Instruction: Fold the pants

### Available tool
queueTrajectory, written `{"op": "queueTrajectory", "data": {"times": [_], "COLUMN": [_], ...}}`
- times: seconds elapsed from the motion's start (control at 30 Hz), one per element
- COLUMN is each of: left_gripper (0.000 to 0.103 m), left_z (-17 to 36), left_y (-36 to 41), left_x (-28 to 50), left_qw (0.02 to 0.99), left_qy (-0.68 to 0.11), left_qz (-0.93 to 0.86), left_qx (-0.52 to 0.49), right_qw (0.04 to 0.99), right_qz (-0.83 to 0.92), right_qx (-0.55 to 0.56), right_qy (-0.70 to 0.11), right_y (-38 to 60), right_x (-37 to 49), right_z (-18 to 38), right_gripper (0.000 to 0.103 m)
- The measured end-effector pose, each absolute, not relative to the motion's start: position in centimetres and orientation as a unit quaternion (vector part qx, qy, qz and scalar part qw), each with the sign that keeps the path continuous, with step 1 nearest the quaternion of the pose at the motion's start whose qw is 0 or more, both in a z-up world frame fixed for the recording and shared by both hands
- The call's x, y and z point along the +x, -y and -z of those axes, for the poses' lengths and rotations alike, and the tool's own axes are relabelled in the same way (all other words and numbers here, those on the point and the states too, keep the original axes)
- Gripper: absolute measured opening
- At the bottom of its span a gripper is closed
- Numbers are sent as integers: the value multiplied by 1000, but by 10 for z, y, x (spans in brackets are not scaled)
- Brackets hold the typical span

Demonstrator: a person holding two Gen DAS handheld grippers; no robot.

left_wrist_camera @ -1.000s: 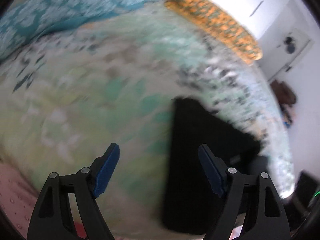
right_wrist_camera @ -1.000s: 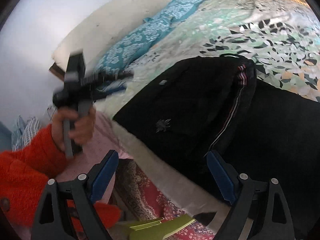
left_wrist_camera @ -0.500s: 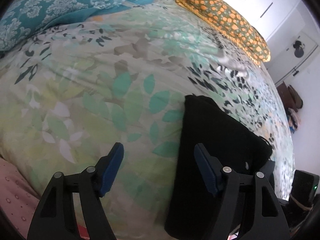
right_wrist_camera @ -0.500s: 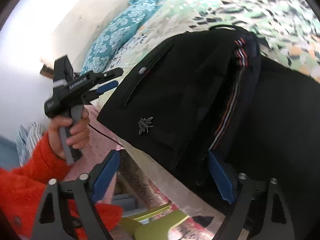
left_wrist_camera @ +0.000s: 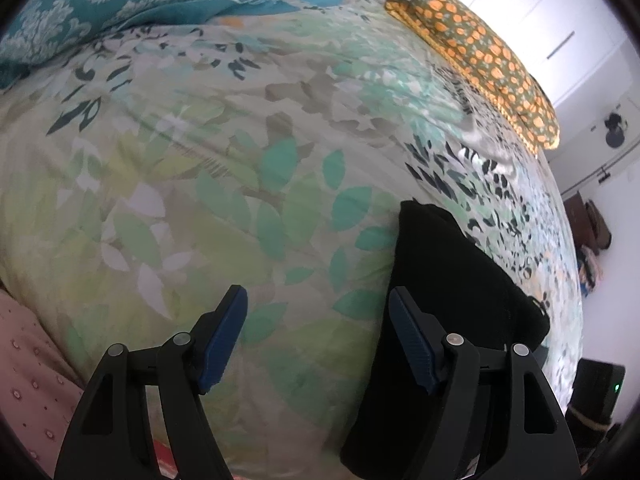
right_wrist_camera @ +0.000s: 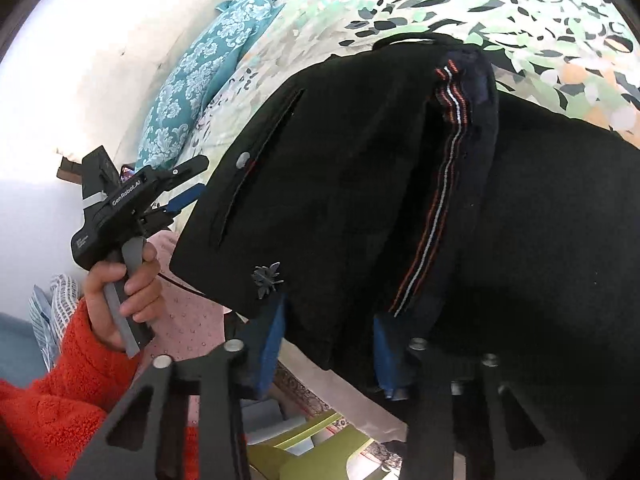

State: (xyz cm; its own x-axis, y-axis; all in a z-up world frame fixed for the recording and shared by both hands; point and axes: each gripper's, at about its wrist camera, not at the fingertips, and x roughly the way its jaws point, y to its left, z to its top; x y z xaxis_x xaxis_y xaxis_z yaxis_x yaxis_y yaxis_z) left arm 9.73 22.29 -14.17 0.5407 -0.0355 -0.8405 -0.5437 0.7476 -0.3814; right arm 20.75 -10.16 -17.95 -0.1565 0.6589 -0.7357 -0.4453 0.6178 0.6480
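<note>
A leaf-print bedspread (left_wrist_camera: 240,168) covered the bed, with a teal pillow (left_wrist_camera: 120,4) and an orange-dotted one (left_wrist_camera: 484,56) along it. White cupboards (left_wrist_camera: 540,12) stood behind in bright daylight

**Two wrist views over one bed**

The left wrist view is taken from above the bed (left_wrist_camera: 200,184) edge, faced across it toward the far pillow (left_wrist_camera: 488,60), the pants (left_wrist_camera: 448,280) lying low right. The right wrist view is set very close to the pants (right_wrist_camera: 360,160), faced leftward, with the left tool (right_wrist_camera: 188,184) seen. Bed and pants are shared.
</note>
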Motion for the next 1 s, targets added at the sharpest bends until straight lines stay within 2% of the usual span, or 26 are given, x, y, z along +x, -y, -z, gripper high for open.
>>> {"op": "queueTrajectory", "data": {"times": [0.33,0.5,0.77,1.0], "left_gripper": [75,75,75,75], "left_z": [143,146,144,140], "left_y": [-225,-225,-230,-226], "left_x": [94,95,91,89], "left_qw": [813,811,810,814], "left_qy": [-456,-461,-454,-454], "left_qz": [-162,-166,-175,-173], "left_qx": [-324,-319,-328,-318], "right_qw": [624,641,650,682], "right_qz": [-425,-432,-469,-482], "right_qx": [139,123,215,196], "right_qy": [-641,-622,-558,-514], "right_y": [109,105,131,165], "right_x": [218,213,216,229], "right_z": [198,185,129,65], "right_gripper": [38,26,21,20]}}
